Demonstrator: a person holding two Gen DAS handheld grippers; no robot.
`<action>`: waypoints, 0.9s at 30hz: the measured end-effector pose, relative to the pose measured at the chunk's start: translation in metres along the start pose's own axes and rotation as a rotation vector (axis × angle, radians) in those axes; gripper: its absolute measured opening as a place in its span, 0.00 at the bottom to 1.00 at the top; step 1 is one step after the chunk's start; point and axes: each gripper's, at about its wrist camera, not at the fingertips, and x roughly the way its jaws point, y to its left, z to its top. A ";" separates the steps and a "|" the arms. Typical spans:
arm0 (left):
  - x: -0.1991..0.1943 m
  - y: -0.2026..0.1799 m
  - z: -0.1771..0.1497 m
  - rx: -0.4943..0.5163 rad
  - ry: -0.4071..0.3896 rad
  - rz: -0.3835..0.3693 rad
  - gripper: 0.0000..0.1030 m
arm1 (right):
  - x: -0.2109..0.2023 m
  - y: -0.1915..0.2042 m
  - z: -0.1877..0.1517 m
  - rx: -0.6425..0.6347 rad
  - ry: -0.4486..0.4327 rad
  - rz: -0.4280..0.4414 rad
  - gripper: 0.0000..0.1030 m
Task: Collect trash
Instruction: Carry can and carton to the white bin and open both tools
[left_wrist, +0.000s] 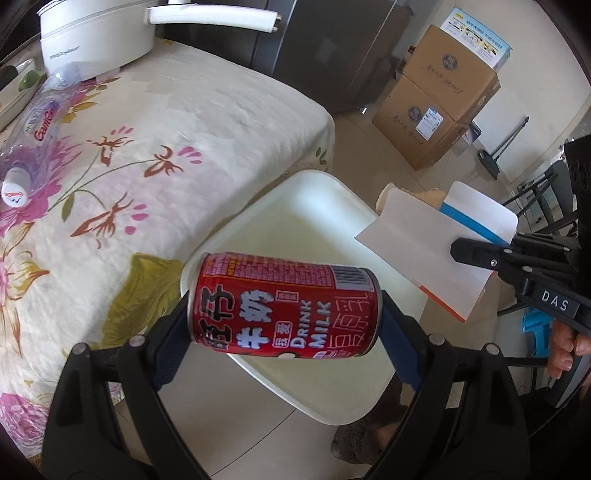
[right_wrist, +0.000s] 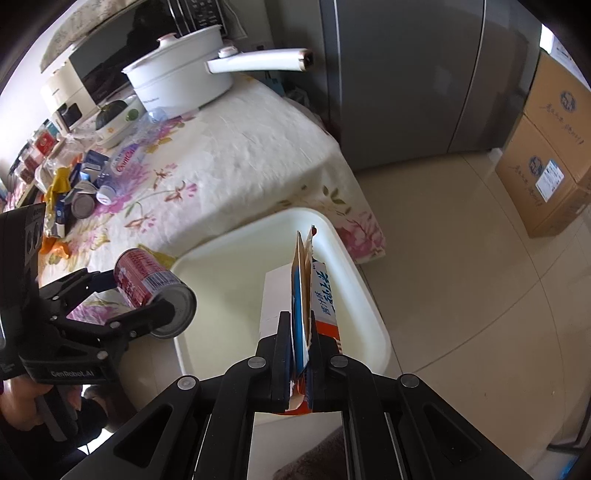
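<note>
Fingers (left_wrist: 400, 347) of the left gripper (left_wrist: 284, 332) were closed on a red milk can (left_wrist: 282, 304), which lay sideways in the air above the near edge of a white bin (left_wrist: 303, 206). Over the same bin, the right gripper (right_wrist: 301, 339) pinched a flattened carton (right_wrist: 304, 291) between its narrow fingers (right_wrist: 282, 339). Beside the bin stood the flowered tabletop (right_wrist: 236, 155), with a plastic bottle (right_wrist: 118, 173), a white pot (right_wrist: 177, 85) and more trash (right_wrist: 70, 195) on it.

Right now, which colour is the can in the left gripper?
Red, with white lettering; the can shows best in the left wrist view.
</note>
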 end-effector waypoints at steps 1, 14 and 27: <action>0.003 -0.002 -0.001 0.014 0.003 0.008 0.88 | 0.002 -0.001 -0.001 0.003 0.010 -0.005 0.06; -0.001 0.007 -0.007 0.071 0.003 0.198 0.99 | 0.016 -0.006 -0.007 0.011 0.072 -0.033 0.06; -0.016 0.022 -0.006 0.052 0.003 0.245 0.99 | 0.025 -0.005 -0.005 0.049 0.100 -0.061 0.60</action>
